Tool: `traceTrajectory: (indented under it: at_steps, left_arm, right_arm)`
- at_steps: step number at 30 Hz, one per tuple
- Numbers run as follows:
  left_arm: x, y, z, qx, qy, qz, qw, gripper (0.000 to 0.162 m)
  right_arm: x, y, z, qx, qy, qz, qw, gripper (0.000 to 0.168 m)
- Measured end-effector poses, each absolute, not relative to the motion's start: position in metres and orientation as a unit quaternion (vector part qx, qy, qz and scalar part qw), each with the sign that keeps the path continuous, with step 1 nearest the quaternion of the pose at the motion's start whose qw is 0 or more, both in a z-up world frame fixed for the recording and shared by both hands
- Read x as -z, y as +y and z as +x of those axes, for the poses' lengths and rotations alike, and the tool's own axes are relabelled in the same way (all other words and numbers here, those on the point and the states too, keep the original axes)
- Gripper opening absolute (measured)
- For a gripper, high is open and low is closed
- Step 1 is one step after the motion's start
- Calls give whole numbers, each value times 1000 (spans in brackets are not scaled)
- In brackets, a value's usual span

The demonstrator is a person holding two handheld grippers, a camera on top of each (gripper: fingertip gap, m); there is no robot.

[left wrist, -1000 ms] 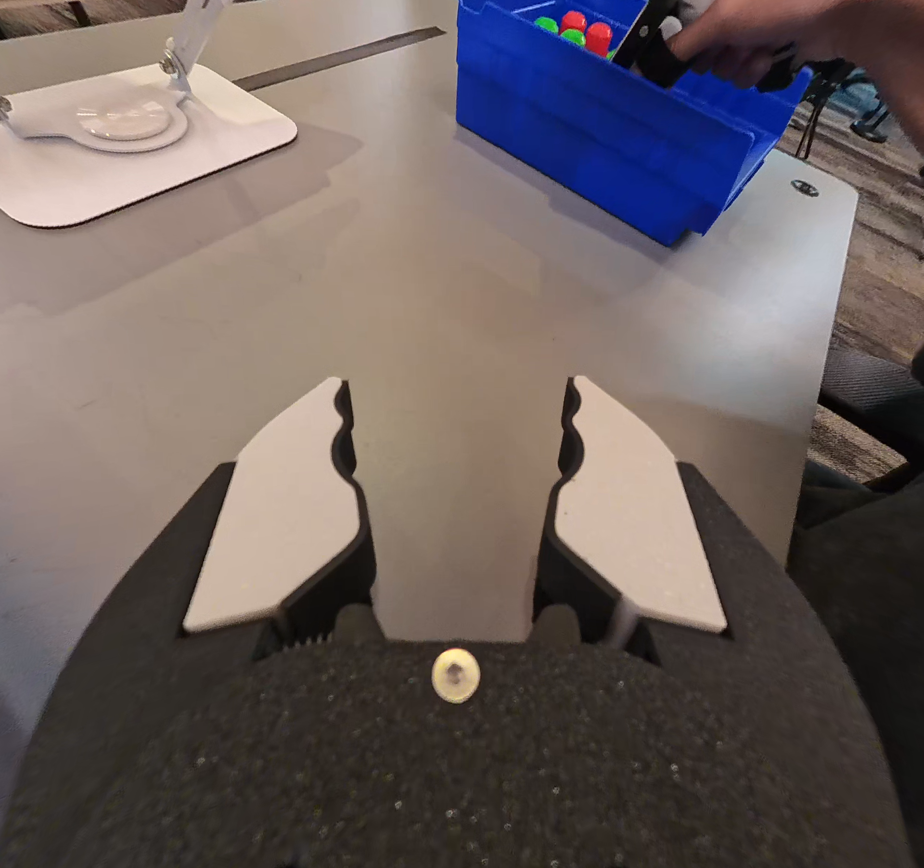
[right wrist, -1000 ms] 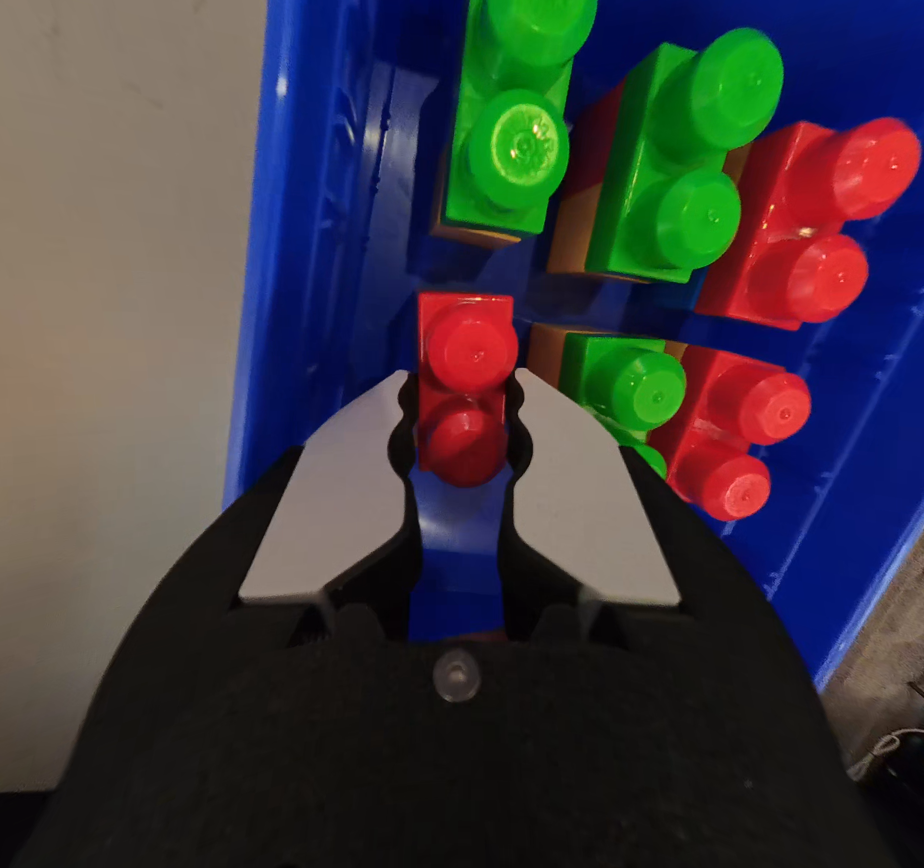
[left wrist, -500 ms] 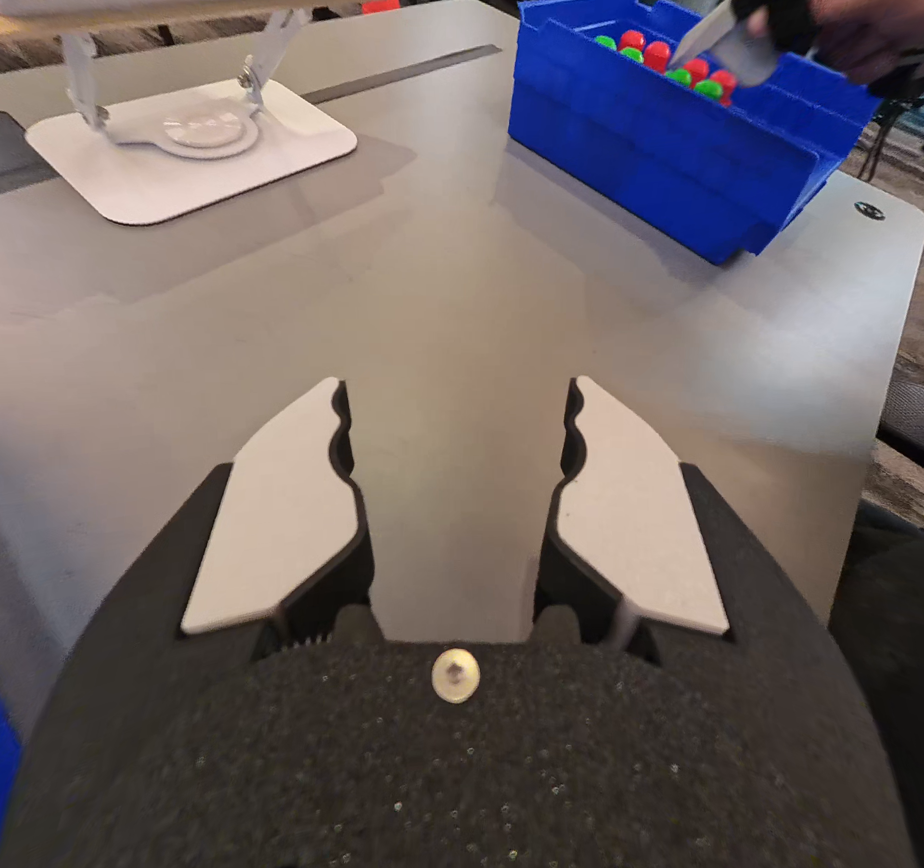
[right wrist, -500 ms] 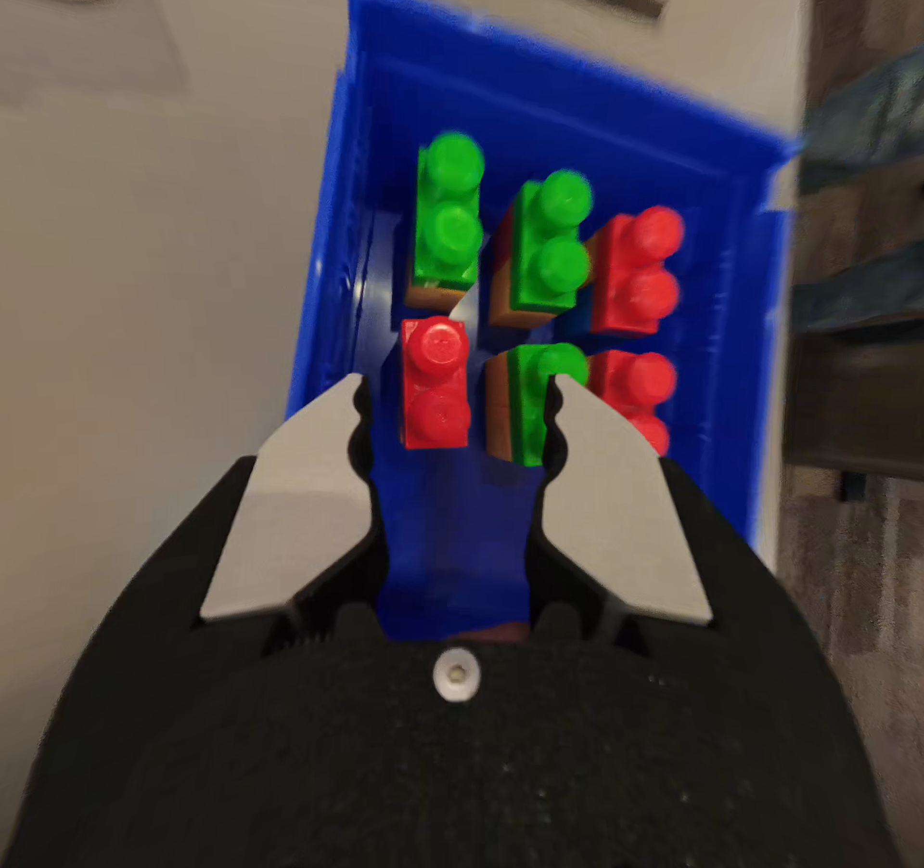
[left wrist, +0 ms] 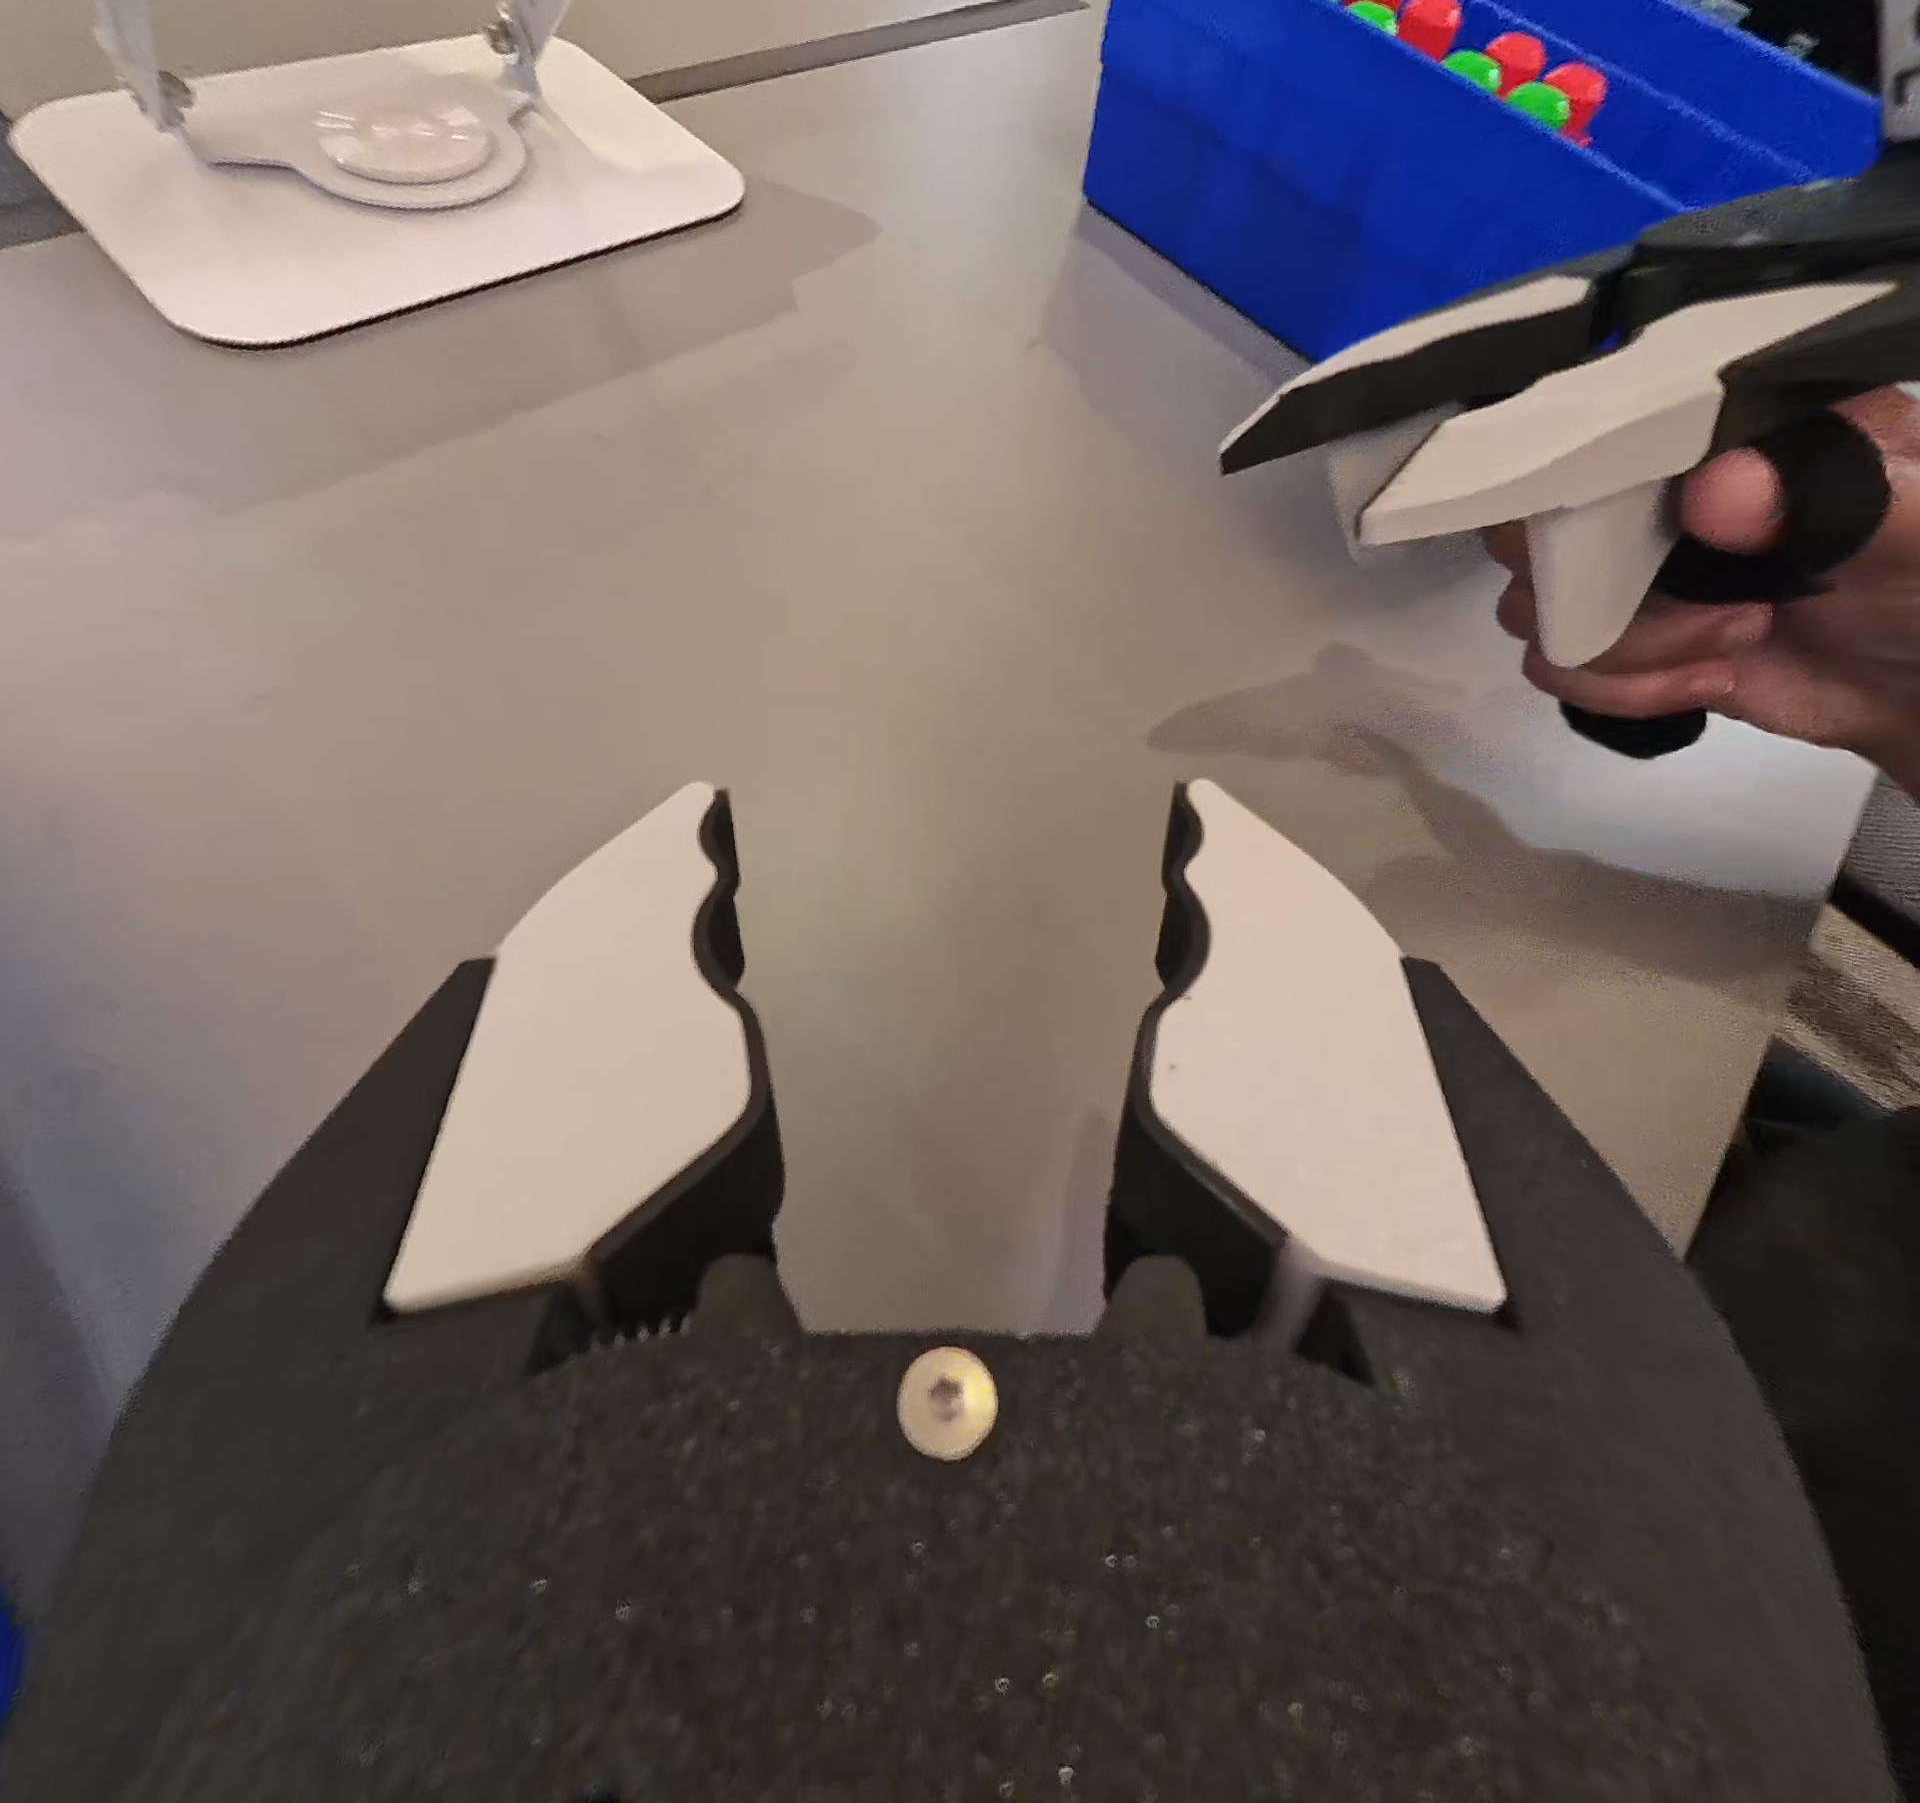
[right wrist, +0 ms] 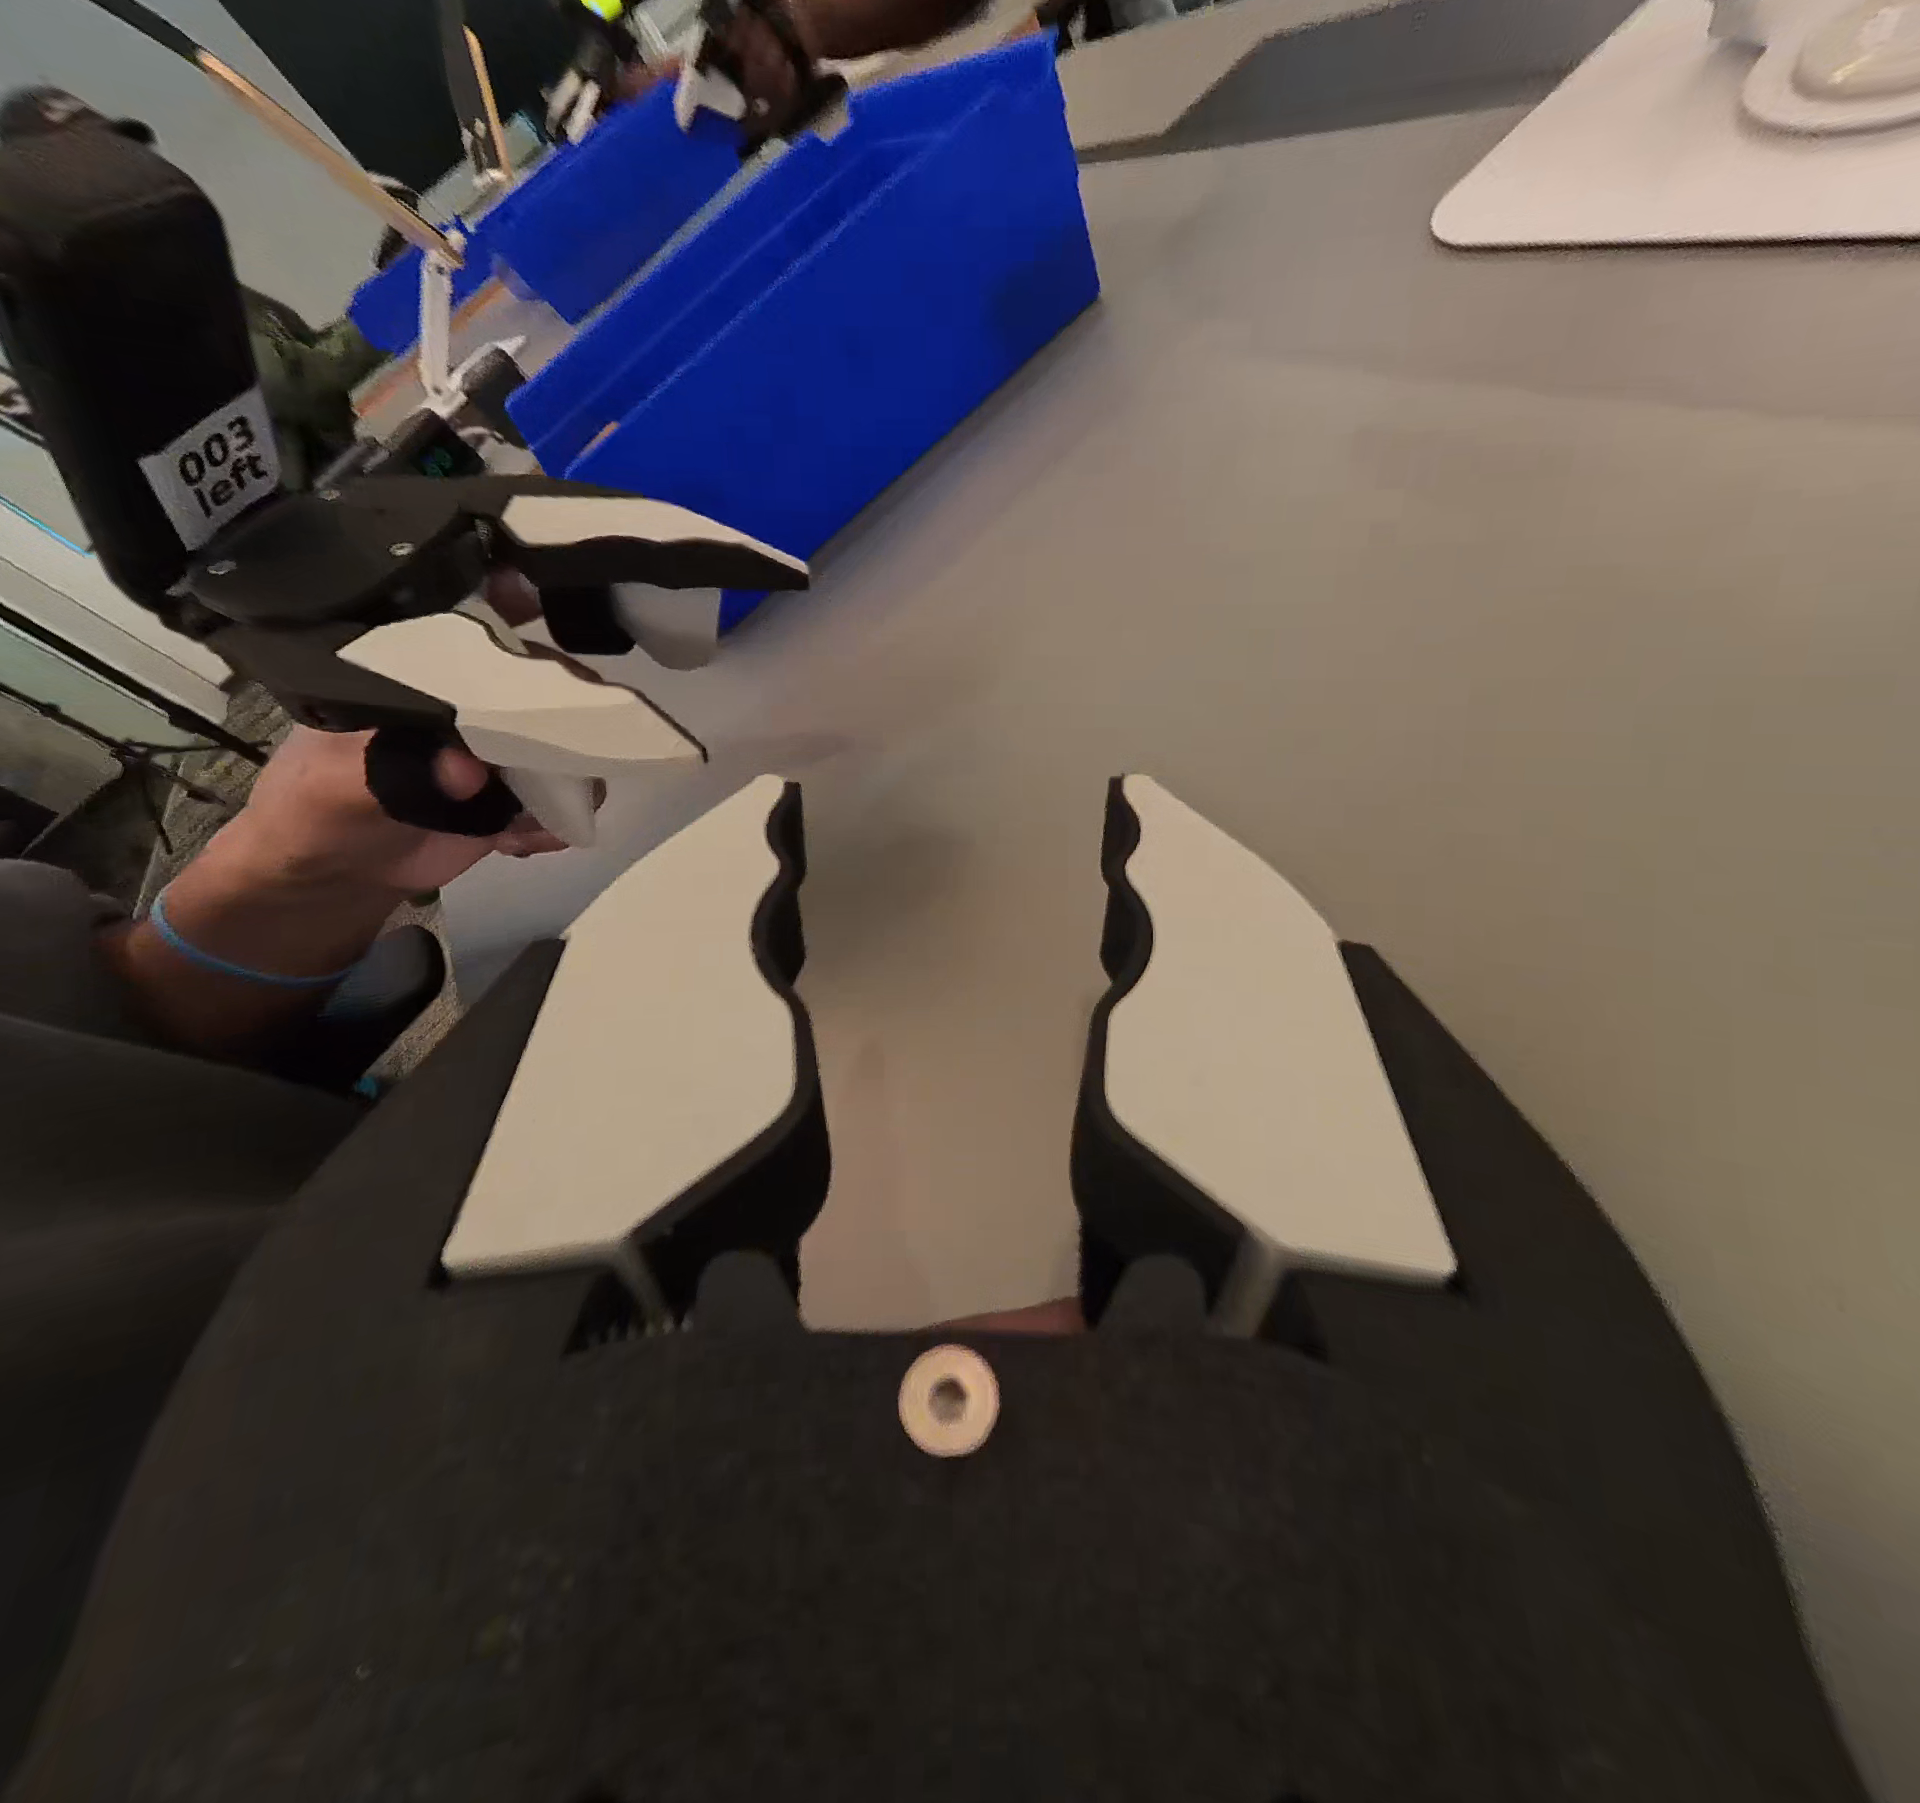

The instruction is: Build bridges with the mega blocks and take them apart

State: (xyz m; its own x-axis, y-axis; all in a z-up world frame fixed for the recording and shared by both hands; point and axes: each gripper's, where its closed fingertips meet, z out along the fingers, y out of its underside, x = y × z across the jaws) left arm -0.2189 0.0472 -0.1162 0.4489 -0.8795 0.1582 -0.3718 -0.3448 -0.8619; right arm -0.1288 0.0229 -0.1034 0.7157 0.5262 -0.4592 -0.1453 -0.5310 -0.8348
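Both handheld tools hover over the bare grey table [left wrist: 623, 610], the left gripper [left wrist: 945, 797] and right gripper [right wrist: 951, 787] with jaws spread and empty. Beyond, red and green mega blocks [left wrist: 1455, 49] sit in the blue bin [left wrist: 1351, 184]; light, rigid plastic, probably best pinched across the flat sides.

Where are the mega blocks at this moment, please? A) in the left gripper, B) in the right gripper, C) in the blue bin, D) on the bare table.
C: the blocks sit in the bin, and both the left gripper and the right gripper are open and empty.
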Motion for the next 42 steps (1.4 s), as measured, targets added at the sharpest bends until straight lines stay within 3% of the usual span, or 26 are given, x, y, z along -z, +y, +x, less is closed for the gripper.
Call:
traceTrajectory:
  at_steps: [6, 11, 15, 21, 26, 32, 38, 42]
  left_arm:
    - [116, 43, -249, 303, 377, -777, 403, 76]
    - [73, 57, -308, 281, 320, -790, 440, 77]
    - [50, 120, -389, 131, 325, -823, 447, 82]
    - [93, 234, -452, -79, 455, -839, 288, 87]
    - [144, 285, -468, -118, 514, -839, 136, 88]
    - [170, 305, -480, -123, 507, -850, 68, 89]
    - [179, 294, -485, -123, 509, -850, 47, 63]
    - [161, 279, -479, -90, 523, -845, 69, 29]
  right_arm:
    - [101, 14, -118, -333, -158, -772, 518, 54]
    - [99, 5, -118, -359, -142, -764, 517, 52]
    - [106, 5, -126, -352, -167, -771, 504, 52]
    - [108, 4, -138, -382, -172, -766, 488, 50]
    - [113, 3, -139, -366, -186, -773, 483, 50]
    - [112, 2, -135, -367, -184, -773, 484, 48]
    - [114, 2, -135, -378, -181, -773, 477, 47]
    - [113, 1, -136, -381, -180, -771, 478, 46]
